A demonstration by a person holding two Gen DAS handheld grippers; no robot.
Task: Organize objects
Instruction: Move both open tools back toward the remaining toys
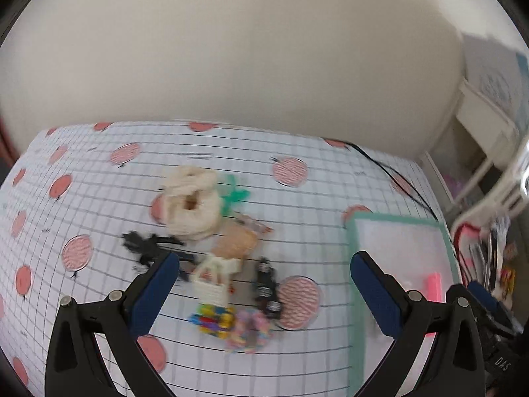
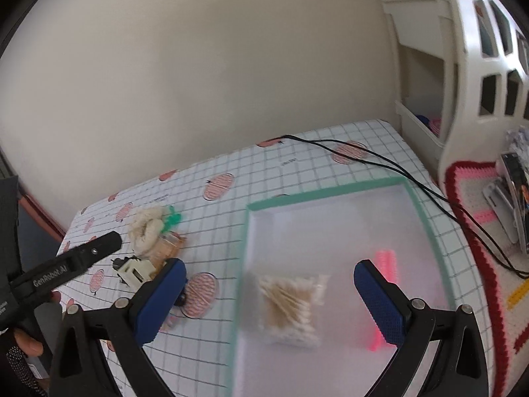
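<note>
Tray [image 2: 330, 192] holds cotton swabs [image 2: 291, 307] (bagged)

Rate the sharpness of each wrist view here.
Left wrist: the pile of small trinkets on the gridded tablecloth is motion-smeared, the jaws crisp. Right wrist: the bundle of cotton swabs in the green-rimmed white tray is blurred; strong fisheye bending in both.
</note>
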